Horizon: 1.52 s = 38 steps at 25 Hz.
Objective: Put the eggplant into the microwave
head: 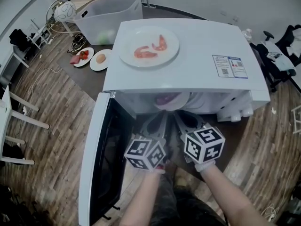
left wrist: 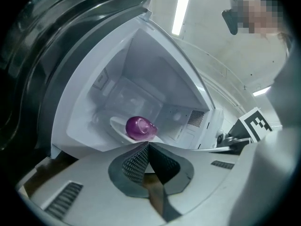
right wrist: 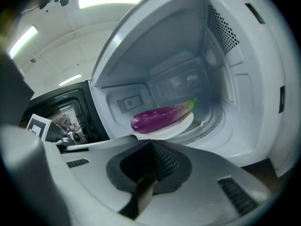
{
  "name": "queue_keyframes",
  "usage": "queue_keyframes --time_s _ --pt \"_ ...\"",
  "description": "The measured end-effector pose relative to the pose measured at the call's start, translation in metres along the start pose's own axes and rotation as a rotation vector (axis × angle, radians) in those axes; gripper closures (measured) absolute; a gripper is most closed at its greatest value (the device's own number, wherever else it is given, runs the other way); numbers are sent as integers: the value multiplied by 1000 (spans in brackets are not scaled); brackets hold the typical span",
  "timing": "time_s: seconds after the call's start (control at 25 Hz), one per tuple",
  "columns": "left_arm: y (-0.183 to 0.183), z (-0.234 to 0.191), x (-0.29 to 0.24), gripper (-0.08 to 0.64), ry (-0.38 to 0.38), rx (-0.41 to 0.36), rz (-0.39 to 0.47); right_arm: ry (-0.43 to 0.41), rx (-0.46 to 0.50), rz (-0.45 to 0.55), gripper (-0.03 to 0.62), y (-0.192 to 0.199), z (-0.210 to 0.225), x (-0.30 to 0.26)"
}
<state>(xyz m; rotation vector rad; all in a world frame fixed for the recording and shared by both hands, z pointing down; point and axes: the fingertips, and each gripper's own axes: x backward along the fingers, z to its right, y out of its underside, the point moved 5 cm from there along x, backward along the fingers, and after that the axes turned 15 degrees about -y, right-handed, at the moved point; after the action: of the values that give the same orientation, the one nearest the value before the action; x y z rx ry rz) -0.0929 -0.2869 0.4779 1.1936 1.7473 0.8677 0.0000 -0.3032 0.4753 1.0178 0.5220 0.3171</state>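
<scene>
A purple eggplant [right wrist: 162,117] with a green stem lies on a white plate [right wrist: 188,124] inside the open white microwave [head: 197,55]. The head view shows only a purple bit of the eggplant [head: 164,99] under the top edge of the cavity. In the left gripper view the eggplant [left wrist: 140,127] is seen end-on. My left gripper [left wrist: 148,145] and my right gripper [right wrist: 151,142] hover side by side just outside the opening. Both are shut with nothing between the jaws. The door [head: 94,164] hangs open on the left.
A plate of shrimp [head: 149,46] rests on top of the microwave. Behind it on the left stand two small plates of food [head: 83,56] [head: 100,59] and a clear plastic bin [head: 110,15]. Wooden floor surrounds the table.
</scene>
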Motion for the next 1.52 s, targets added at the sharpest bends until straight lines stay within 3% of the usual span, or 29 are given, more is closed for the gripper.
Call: queue_keyframes --time_s 1.52 --pt "-15 7 -27 560 50 -6 -21 18 -32 45 588 -19 14 -14"
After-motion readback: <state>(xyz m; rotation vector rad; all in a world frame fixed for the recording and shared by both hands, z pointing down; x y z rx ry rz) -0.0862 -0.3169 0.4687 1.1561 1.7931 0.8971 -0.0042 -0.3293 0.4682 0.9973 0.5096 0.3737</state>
